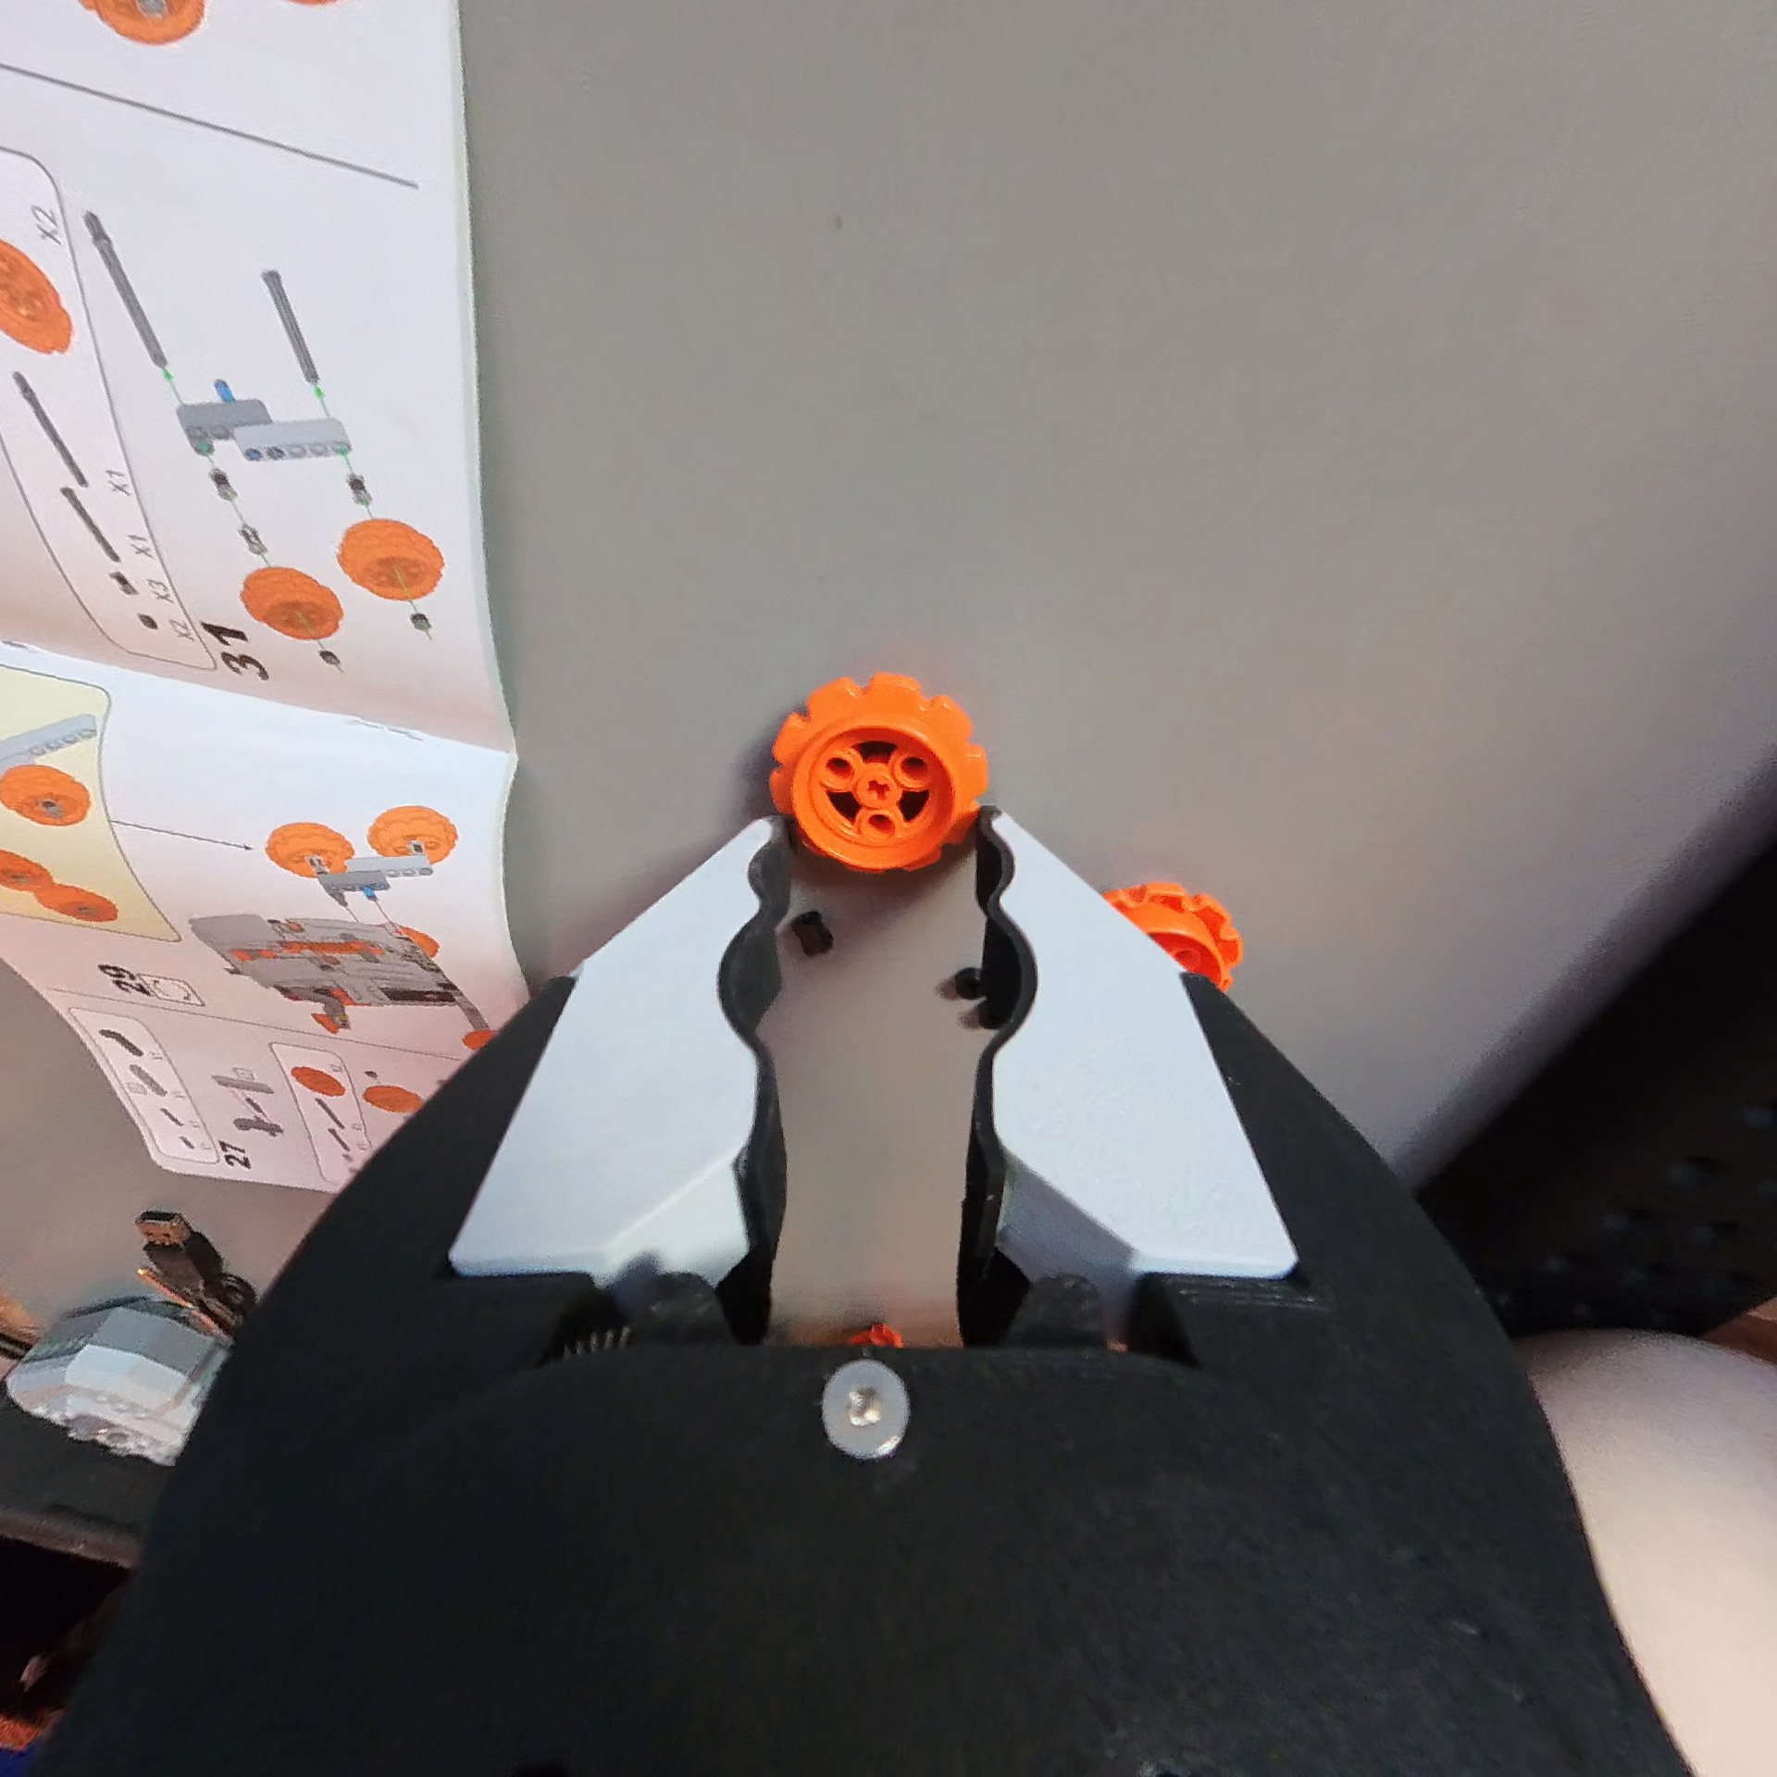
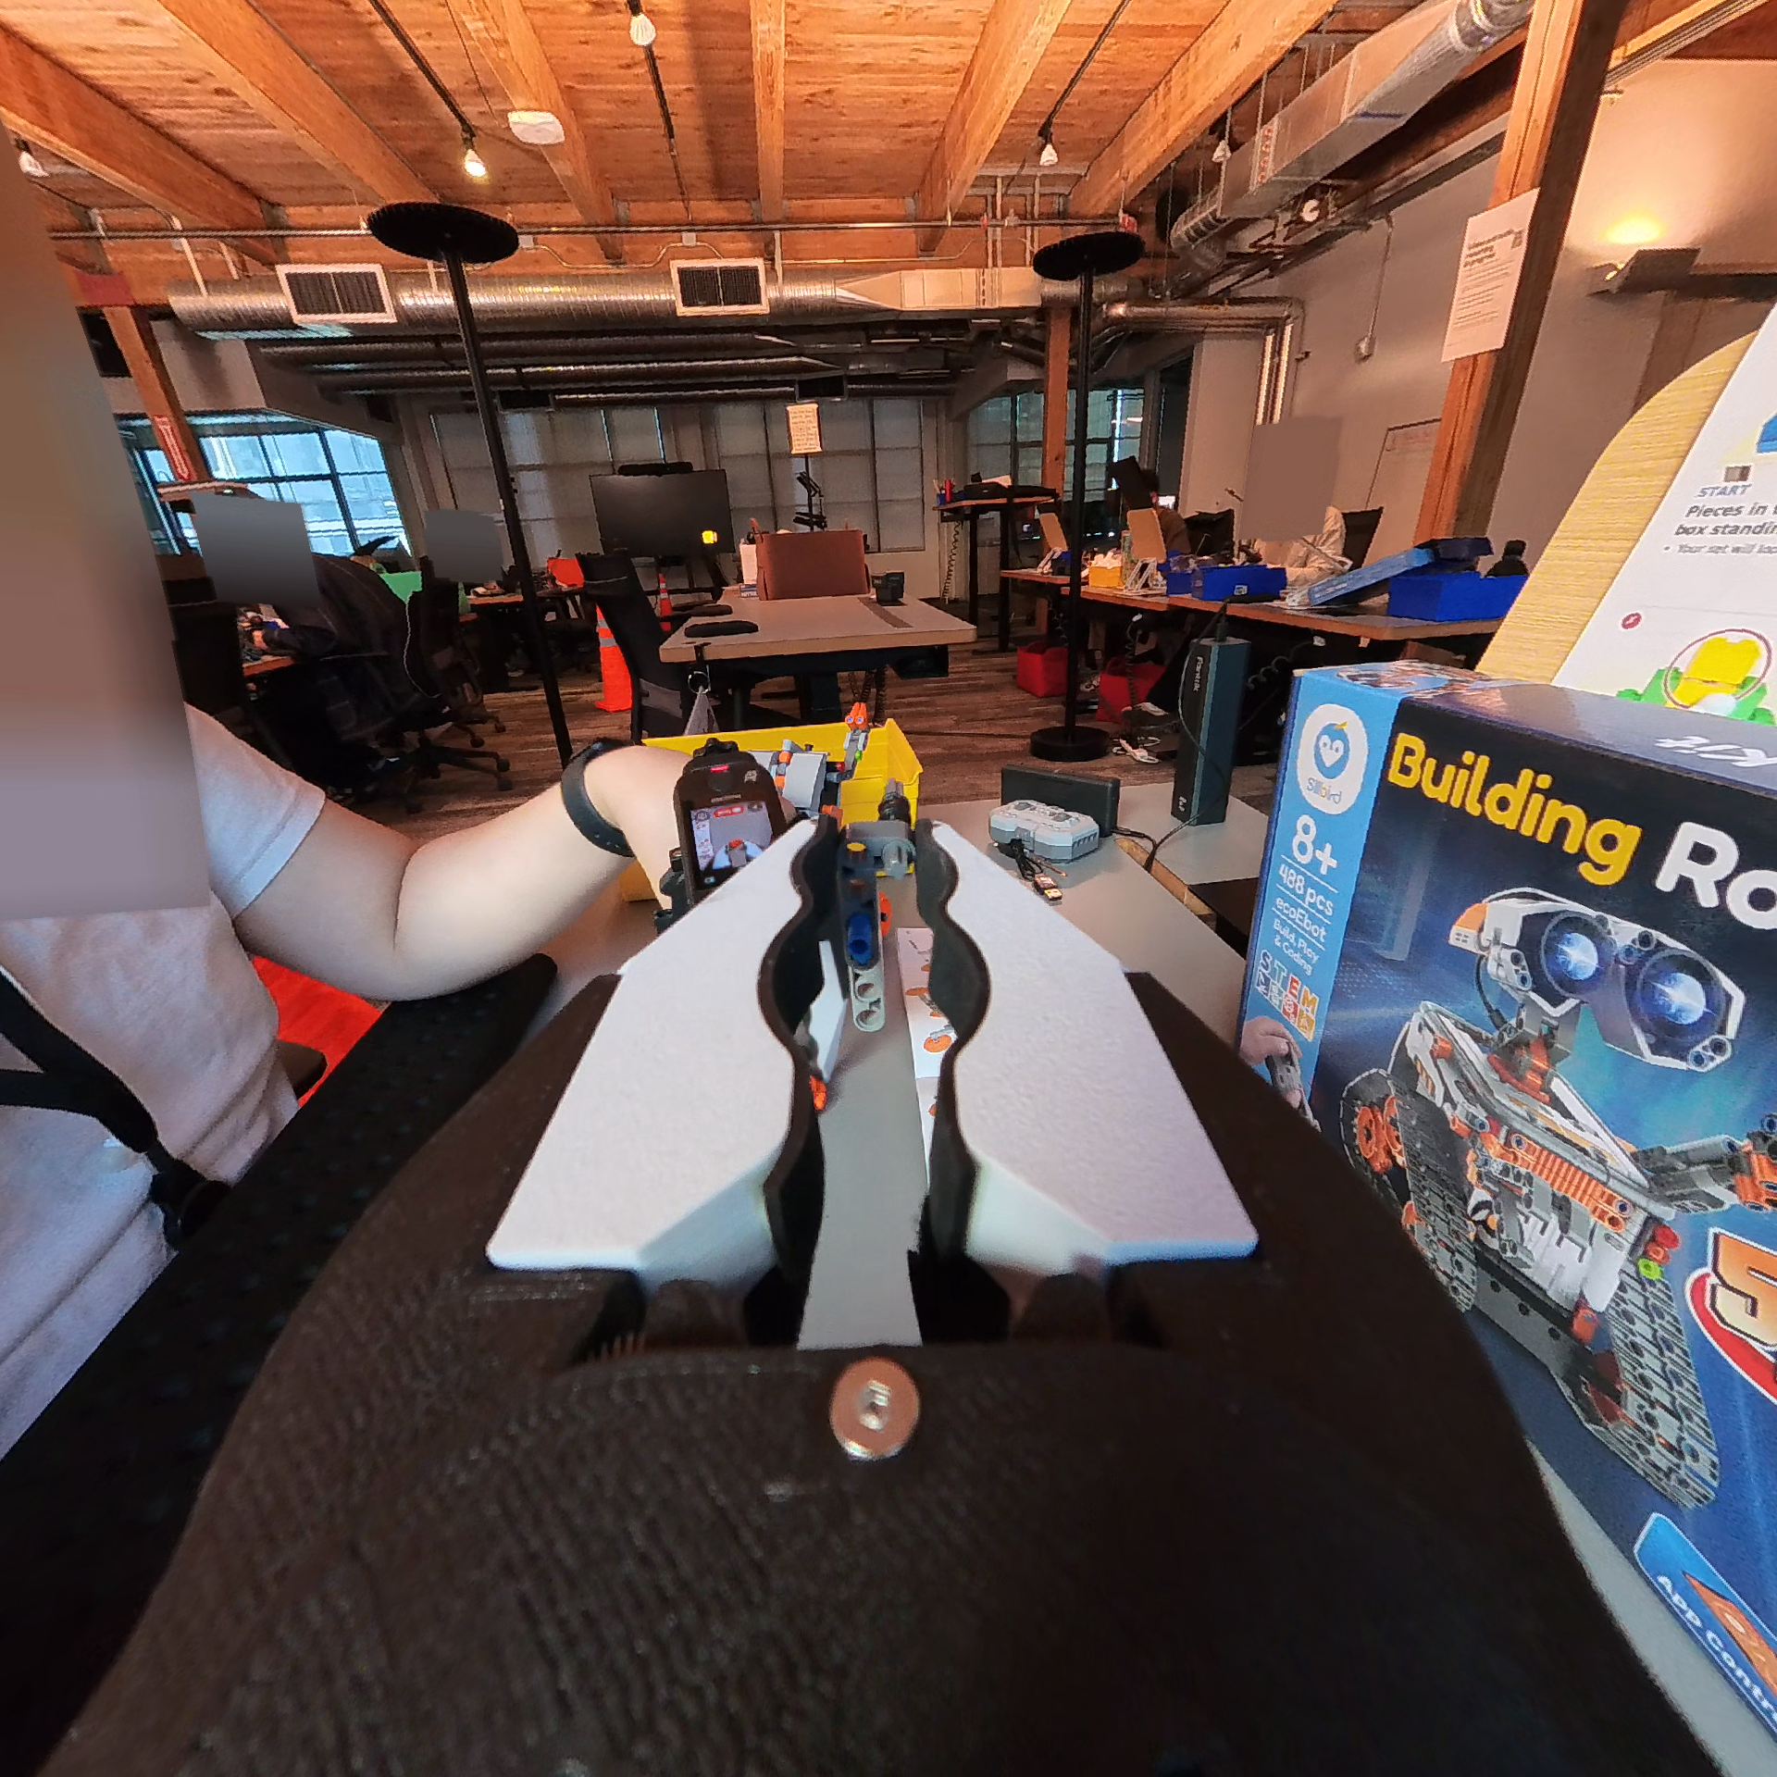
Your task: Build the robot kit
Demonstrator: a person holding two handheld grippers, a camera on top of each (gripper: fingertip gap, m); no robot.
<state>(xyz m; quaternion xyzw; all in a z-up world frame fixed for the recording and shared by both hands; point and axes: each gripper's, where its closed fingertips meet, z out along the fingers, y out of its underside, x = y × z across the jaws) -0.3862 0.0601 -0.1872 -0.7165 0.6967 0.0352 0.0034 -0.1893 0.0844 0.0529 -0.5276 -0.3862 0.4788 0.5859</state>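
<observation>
In the left wrist view my left gripper (image 1: 880, 825) is open and points down at the grey table (image 1: 1154, 433). An orange toothed wheel (image 1: 878, 769) lies flat just beyond its fingertips, centred between them. A second orange wheel (image 1: 1178, 928) is partly hidden behind the right finger. Two small black pins (image 1: 813, 933) lie on the table between the fingers. In the right wrist view my right gripper (image 2: 875, 837) is shut on a small assembly of grey beams with a blue pin (image 2: 861, 928) and holds it above the table.
A folded instruction sheet (image 1: 240, 577) lies left of the wheels. The right wrist view shows a large blue kit box (image 2: 1539, 1058) close on the right, a yellow bin (image 2: 880, 769), a grey controller (image 2: 1043, 829), and a person's arm (image 2: 433, 885) holding the left gripper. Some 30 cm of space lies between my two pairs of fingers.
</observation>
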